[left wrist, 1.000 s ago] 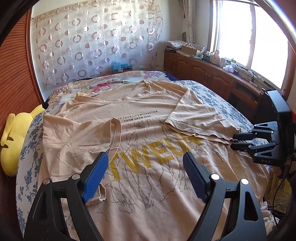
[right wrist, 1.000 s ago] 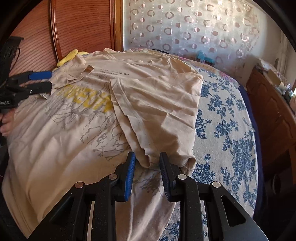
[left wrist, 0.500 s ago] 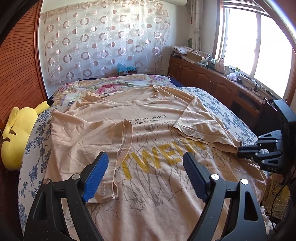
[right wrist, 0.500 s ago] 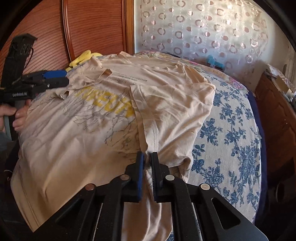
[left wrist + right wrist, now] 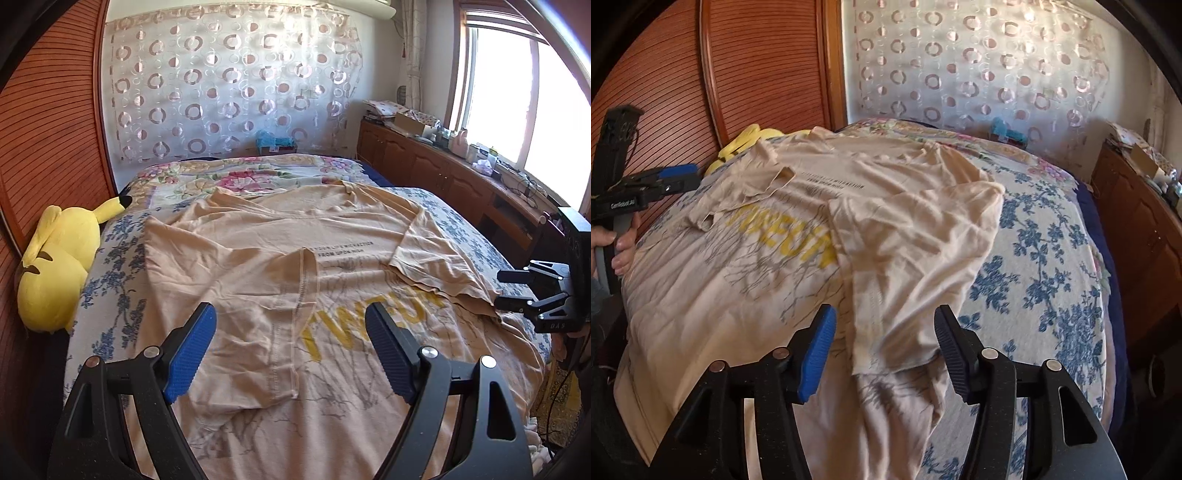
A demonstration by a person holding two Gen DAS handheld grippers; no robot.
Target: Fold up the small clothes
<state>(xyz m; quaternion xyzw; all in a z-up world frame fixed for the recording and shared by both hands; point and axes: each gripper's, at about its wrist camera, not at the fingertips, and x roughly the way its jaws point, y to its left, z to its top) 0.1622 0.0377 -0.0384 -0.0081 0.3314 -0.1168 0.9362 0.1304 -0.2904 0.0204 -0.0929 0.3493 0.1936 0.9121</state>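
A beige T-shirt with yellow lettering lies spread on the bed, both sleeves folded inward over its front. My left gripper hovers open above the folded left sleeve, holding nothing. My right gripper has its jaws opening; the folded right sleeve lies on the shirt between them and the pads do not press it. In the left wrist view the right gripper shows at the right edge. In the right wrist view the left gripper shows at far left in a person's hand.
A yellow plush toy lies at the bed's left edge by the wooden wall panel. The floral bedsheet is bare to the right of the shirt. A wooden cabinet with clutter runs under the window. A patterned curtain hangs behind.
My right gripper closed on the sleeve's hem, then opened and let it drop flat on the shirt. My left gripper drew back, still open, leaving the left sleeve folded.
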